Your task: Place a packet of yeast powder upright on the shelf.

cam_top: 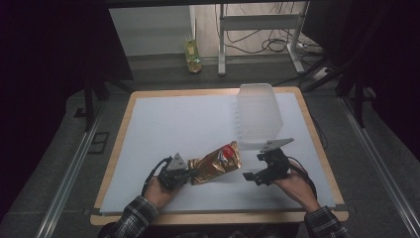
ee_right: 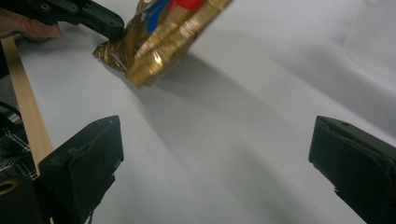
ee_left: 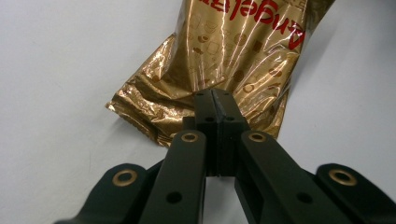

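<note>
your left tool [cam_top: 184, 174] is pinching the crimped end seam of the gold snack bag [cam_top: 216, 163]; in the left gripper view the jaws are pressed together on the foil, with the seam bunched on either side of them. the bag lies near the front middle of the white tabletop [cam_top: 163, 129], slanting up and away toward the clear plastic bin [cam_top: 257, 115] at the back right. judging by its shadow in the right gripper view, the far end may be lifted a little.

your right tool [cam_top: 261, 174] is spread wide and holds nothing; it sits just right of the bag, apart from it.

likely step: carry the bag to the bin. notes for doing it well:
- the grip is on thin foil only, so lift slowly; a jerk could let the seam slide out.
- bring the right tool under or onto the free end to steady it, closing on the seam, not the puffed middle.
- keep the bag clear of the bin wall until it is above the opening.
</note>
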Demonstrator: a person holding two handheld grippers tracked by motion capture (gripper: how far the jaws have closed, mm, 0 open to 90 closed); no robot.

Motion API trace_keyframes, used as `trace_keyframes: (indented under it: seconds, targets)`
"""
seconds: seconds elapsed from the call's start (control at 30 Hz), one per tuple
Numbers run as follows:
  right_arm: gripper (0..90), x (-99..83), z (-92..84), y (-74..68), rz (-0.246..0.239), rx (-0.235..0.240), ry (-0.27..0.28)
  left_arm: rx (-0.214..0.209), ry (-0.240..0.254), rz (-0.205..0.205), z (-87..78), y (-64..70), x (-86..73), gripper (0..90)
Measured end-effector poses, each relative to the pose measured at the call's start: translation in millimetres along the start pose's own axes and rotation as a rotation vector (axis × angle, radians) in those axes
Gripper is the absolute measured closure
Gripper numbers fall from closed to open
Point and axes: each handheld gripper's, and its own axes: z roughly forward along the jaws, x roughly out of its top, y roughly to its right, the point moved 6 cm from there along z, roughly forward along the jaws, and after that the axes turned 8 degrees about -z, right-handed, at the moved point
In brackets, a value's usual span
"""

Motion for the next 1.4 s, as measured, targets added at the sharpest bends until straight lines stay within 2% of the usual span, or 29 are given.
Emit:
trace_keyframes:
  seconds: [0.13, 0.17, 0.3, 0.37, 0.47, 0.53, 0.6, 0.63, 0.8, 0.87, 1.07, 1.17, 1.33, 1.4]
  targets:
    - [3.4, 11.8, 6.8, -6.9, 0.002, 0.03, -0.021, 0.018, -0.036, 0.006, 0.6, -1.4, -4.2, 90.0]
    - [3.5, 18.8, 12.7, -10.1, 0.034, 0.073, -0.019, 0.027, -0.04, 0.01, 0.4, -1.3, -5.0, 90.0]
    - [3.5, 30.3, 24.5, -13.0, 0.082, 0.133, -0.026, 0.023, -0.041, 0.003, 0.4, -1.5, -5.2, 90.0]
    - [3.6, 35.9, 31.4, -13.1, 0.125, 0.173, -0.032, 0.022, -0.041, 0.002, 0.4, -1.4, -5.3, 90.0]
    - [7.3, 41.3, 38.2, -12.7, 0.149, 0.193, -0.034, 0.02, -0.041, 0.001, 0.3, -1.7, -5.4, 90.0]
    - [17.5, 47.6, 47.2, -10.5, 0.168, 0.195, -0.051, 0.021, -0.04, 0.002, 0.1, -1.8, -5.5, 90.0]
    - [20.9, 49.6, 49.3, -10.4, 0.176, 0.206, -0.055, 0.022, -0.039, 0.003, 0.0, -1.7, -5.5, 90.0]
    - [29.2, 54.1, 53.0, -9.7, 0.202, 0.229, -0.052, 0.022, -0.038, 0.003, 0.0, -1.7, -5.5, 90.0]
    - [39.6, 59.0, 59.8, -8.4, 0.226, 0.248, -0.07, 0.027, -0.036, 0.007, -0.1, -1.3, -5.6, 90.0]
    - [51.5, 61.1, 64.8, -5.6, 0.246, 0.258, -0.08, 0.025, -0.033, 0.009, -0.3, -1.6, -5.6, 90.0]
    - [64.6, 62.2, 69.3, -2.3, 0.25, 0.277, -0.097, 0.026, -0.031, 0.033, -2.2, -1.4, -6.0, 89.9]
    - [69.5, 64.5, 67.7, -3.8, 0.247, 0.29, -0.083, 0.036, -0.026, 0.057, -4.8, -0.7, -5.7, 89.5]
    - [71.6, 71.0, 63.5, -7.5, 0.216, 0.297, -0.067, 0.064, -0.023, 0.092, -12.2, -0.2, -4.7, 76.5]
    - [71.8, 73.8, 61.9, -8.7, 0.195, 0.296, -0.063, 0.083, -0.015, 0.109, -16.7, 0.2, -4.1, 73.8]
